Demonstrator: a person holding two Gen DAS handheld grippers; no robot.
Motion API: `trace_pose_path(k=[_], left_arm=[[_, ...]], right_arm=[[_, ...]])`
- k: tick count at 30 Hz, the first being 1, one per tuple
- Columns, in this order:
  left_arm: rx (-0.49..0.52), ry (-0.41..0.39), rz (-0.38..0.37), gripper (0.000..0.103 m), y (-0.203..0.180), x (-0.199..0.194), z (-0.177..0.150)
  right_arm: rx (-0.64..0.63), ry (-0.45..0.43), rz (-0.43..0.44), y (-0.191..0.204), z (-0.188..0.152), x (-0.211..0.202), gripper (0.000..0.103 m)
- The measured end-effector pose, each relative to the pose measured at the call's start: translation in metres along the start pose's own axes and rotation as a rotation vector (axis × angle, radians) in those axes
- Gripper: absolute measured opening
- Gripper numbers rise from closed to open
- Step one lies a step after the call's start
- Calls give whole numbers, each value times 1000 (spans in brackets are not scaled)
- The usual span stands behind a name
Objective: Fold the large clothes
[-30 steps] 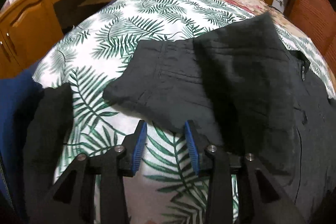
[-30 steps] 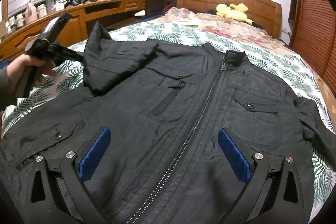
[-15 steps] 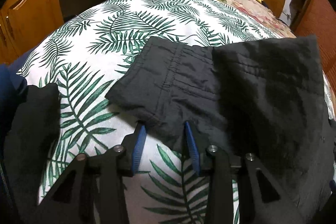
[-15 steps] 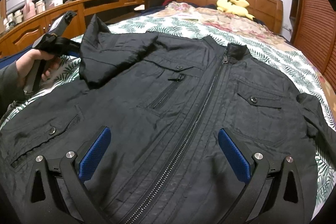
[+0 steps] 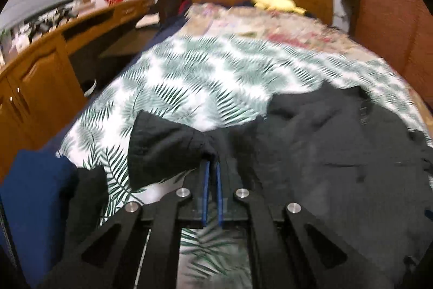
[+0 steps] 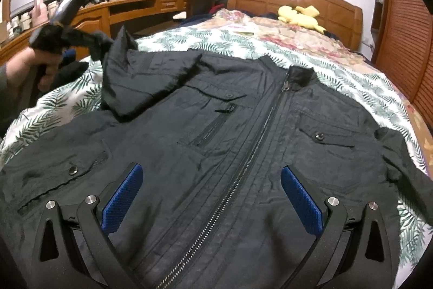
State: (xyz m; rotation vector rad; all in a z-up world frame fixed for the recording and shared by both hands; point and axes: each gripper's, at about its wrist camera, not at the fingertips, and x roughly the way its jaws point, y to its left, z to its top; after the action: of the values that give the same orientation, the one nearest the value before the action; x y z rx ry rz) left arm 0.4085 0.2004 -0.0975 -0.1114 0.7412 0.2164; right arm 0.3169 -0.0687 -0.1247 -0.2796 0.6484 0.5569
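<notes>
Your left hand-held gripper is clenched on the sleeve cuff of the black jacket, lifting it at the left edge; the jacket lies zipped and face up on the leaf-print bedspread; expect thin, slick, limp fabric that sags and may slide, so grip seams or the cuff hem; your right hand-held gripper hovers released over the zipper near the hem, its 2 blue pads wide apart.

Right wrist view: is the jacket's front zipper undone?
No: the jacket lies flat on the bed with its front zipper closed right up to the collar.
</notes>
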Motion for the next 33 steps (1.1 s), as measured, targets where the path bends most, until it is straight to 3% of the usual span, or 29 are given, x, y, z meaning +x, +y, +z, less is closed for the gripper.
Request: trace_pose_path(k=[8,11,16,24,33], left_arm=[[77,-126,-141,0,-78,-93,-11],[79,-147,-206,0,-104,-115,-23],[98,-171,-248,0,-141,-139,-44],[160,-155,-244,0,-172,-143,-73],[150,-127,-256,6,-163,-135,-107]], right_arm=[[48,-39,-1,-27,-2,-44,103],[77,-43,-11,-40,-7,-53,103],[126,-36,-3,-53,-18,-60,102],[118,-26,-32,-58,-27,-62,101],[137,-8,-17,-62,-29,-54,101]])
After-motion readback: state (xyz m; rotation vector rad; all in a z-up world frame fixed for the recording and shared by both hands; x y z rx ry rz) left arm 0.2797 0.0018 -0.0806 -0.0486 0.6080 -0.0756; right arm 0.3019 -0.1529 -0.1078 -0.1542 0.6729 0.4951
